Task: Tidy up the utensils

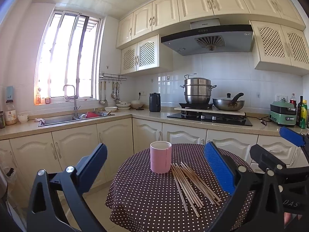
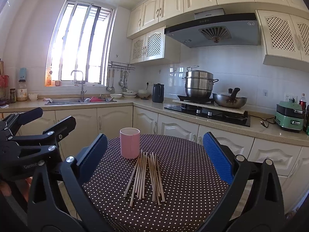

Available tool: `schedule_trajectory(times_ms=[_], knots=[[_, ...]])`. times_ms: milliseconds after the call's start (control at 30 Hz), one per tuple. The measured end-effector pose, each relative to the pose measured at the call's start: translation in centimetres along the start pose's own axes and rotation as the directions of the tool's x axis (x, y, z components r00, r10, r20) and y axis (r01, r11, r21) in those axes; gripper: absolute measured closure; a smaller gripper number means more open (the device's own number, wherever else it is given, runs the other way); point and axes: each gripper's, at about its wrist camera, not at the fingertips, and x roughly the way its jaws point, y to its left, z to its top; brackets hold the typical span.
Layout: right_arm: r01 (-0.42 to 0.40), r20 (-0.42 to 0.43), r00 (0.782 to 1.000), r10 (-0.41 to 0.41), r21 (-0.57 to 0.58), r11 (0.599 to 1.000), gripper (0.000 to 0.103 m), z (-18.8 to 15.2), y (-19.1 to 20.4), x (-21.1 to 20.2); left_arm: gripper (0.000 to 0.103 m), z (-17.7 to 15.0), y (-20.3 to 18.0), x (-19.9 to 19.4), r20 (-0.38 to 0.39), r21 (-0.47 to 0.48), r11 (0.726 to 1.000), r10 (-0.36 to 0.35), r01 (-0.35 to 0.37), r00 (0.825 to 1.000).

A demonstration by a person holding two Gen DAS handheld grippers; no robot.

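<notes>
- Nearest in the left wrist view is my left gripper (image 1: 154, 166), its jaws spread wide with nothing between them, held back from the near edge of the round table (image 1: 135, 203).
- Framed between its blue pads sits the pink cup (image 1: 160, 157), upright on the polka-dot cloth toward the far side; I judge it the holder the utensils belong in.
- Just right of the cup, the chopsticks (image 1: 193, 185) lie flat in a loose bundle, far ends beside the cup's base, near ends fanning toward me.
- At the right edge I see my right gripper (image 1: 278, 154), also parted and empty, waiting alongside.
- Nearest in the right wrist view is my right gripper (image 2: 155, 158), jaws wide apart, hovering short of the table (image 2: 193, 164) with the chopsticks (image 2: 146, 177) centred between its fingers, a sensible line-up for a first pick.
- From here the sticks form two rough groups, and the pink cup (image 2: 129, 142) stands just beyond their far tips, slightly left.
- My left gripper (image 2: 38, 123) shows at the left, apart from the table, open.
- Nothing is in the cup yet as far as I can tell; its interior is partly hidden.
</notes>
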Motion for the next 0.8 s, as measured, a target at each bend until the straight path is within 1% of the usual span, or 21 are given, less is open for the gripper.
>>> schedule_trajectory(times_ms=[333, 500, 700, 800], knots=[[-0.019, -0.025, 1.0, 0.019, -0.004, 1.0, 0.006, -0.2, 0.0, 0.7, 0.004, -0.4, 0.1, 0.8, -0.017, 0.006, 1.0, 0.005, -0.005, 1.0], [-0.013, -0.038, 0.999, 0.013, -0.003, 1.0, 0.006, -0.2, -0.1, 1.4, 0.004, -0.7, 0.2, 1.7, -0.048, -0.003, 1.0, 0.003, -0.003, 0.999], [-0.011, -0.052, 0.999, 0.011, 0.006, 1.0, 0.006, -0.6, -0.5, 2.1, 0.004, -0.9, -0.2, 2.6, -0.062, 0.002, 1.0, 0.006, -0.005, 0.998], [-0.003, -0.057, 0.998, 0.003, 0.005, 1.0, 0.006, -0.7, -0.8, 2.4, 0.004, -1.1, -0.3, 3.2, -0.074, -0.002, 1.0, -0.005, 0.005, 0.997]])
